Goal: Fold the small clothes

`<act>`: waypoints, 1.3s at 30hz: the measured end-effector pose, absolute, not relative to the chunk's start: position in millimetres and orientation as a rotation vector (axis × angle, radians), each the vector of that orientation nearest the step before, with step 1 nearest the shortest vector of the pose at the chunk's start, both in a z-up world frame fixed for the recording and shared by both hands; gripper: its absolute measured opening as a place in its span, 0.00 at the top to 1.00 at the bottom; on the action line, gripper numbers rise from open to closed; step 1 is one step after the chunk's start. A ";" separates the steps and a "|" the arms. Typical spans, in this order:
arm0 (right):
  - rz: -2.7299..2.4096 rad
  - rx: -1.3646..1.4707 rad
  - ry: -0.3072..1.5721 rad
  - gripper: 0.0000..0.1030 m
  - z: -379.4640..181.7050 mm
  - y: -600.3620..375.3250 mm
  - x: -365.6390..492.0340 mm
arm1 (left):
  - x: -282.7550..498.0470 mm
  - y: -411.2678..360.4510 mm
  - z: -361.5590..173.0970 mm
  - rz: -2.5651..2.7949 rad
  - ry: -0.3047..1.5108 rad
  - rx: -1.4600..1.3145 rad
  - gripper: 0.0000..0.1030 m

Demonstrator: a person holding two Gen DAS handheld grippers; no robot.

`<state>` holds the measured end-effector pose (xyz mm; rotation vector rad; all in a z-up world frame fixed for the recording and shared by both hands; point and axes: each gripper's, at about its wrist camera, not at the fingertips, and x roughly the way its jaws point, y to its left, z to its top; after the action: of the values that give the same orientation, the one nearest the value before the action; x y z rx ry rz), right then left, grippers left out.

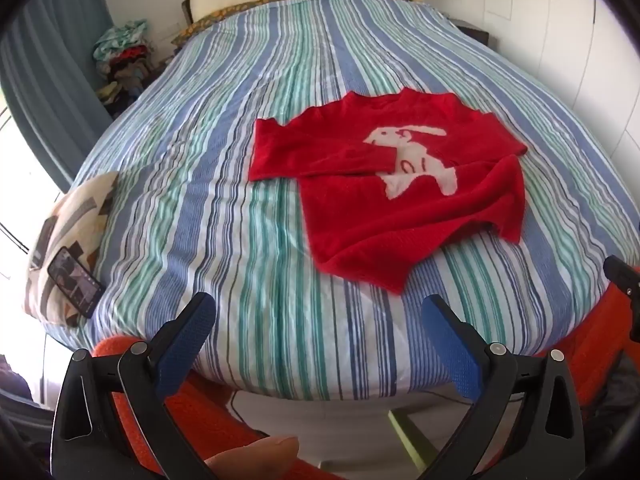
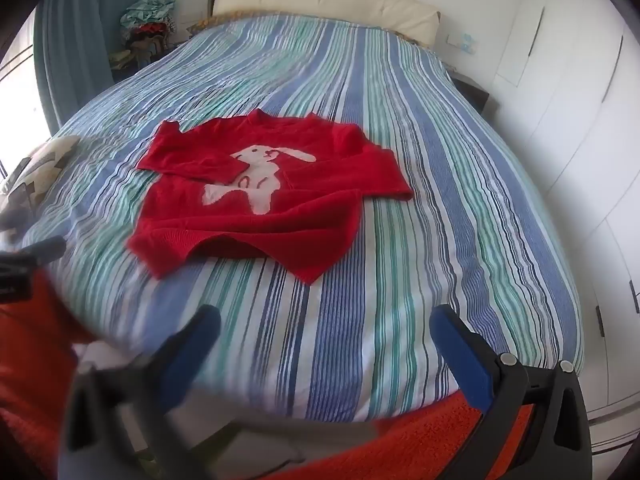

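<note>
A small red sweater (image 1: 384, 184) with a white rabbit on the front lies on the striped bed (image 1: 224, 184), front up. One sleeve is folded across the chest, and the other side and the hem are rumpled. It also shows in the right wrist view (image 2: 260, 200). My left gripper (image 1: 318, 312) is open and empty above the bed's near edge, short of the sweater's hem. My right gripper (image 2: 326, 322) is open and empty, also short of the sweater. The right gripper's body shows at the right edge of the left wrist view (image 1: 624, 280).
A patterned cushion (image 1: 68, 232) with a phone (image 1: 74, 282) on it lies at the bed's left edge. A pile of clothes (image 1: 124, 60) stands beside the bed at far left. White cupboards (image 2: 580, 140) run along the right. Orange fabric (image 2: 420, 440) lies below the bed's near edge.
</note>
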<state>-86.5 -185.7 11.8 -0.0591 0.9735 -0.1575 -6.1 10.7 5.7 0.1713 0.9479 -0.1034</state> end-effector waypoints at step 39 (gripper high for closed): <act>-0.186 0.016 0.942 0.00 9.9 -196.9 -92.5 | 2.8 22.3 0.5 -0.073 0.946 0.079 0.00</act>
<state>-92.5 -196.9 9.9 0.0157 0.9424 -0.1863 2.8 22.3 0.5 0.0788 0.9460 -0.0732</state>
